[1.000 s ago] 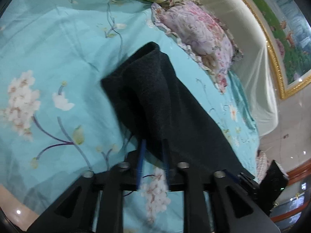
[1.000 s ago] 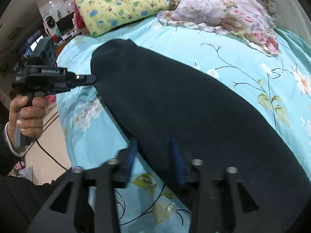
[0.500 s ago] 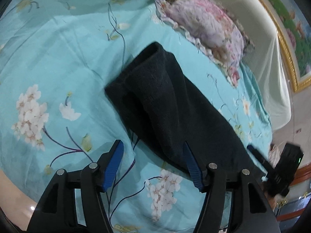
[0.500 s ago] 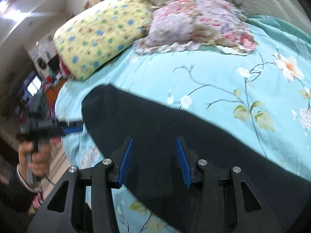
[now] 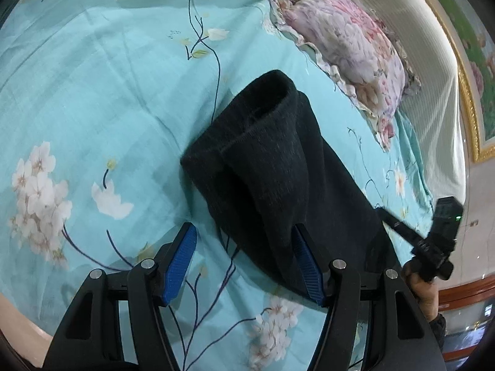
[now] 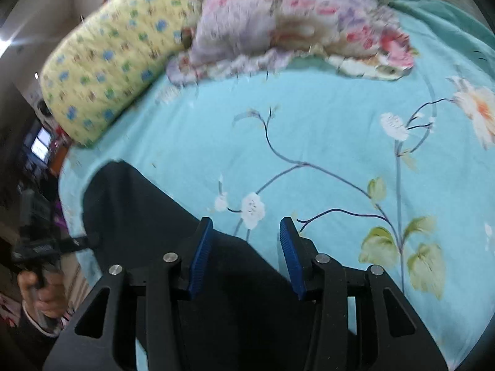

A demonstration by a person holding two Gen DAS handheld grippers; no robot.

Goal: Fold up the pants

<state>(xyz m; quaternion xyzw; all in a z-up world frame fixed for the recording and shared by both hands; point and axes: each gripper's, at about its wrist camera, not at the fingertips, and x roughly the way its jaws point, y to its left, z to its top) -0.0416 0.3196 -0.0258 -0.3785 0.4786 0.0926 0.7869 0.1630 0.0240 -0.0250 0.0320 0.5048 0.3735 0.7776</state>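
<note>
Lying along floral bedsheet (image 5: 92, 92): dark pants (image 5: 278, 170); hovering spread wide, gripping nothing: left gripper (image 5: 244, 259), right gripper (image 6: 246, 255).

A home bedroom: floral bedsheet (image 5: 92, 92), 2 pillows (image 6: 117, 58), padded headboard (image 5: 433, 92).

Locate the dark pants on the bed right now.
The dark pants lie folded on the turquoise floral bedsheet, centre of the left wrist view, below the pink floral pillow, between the open left gripper fingers.
</note>
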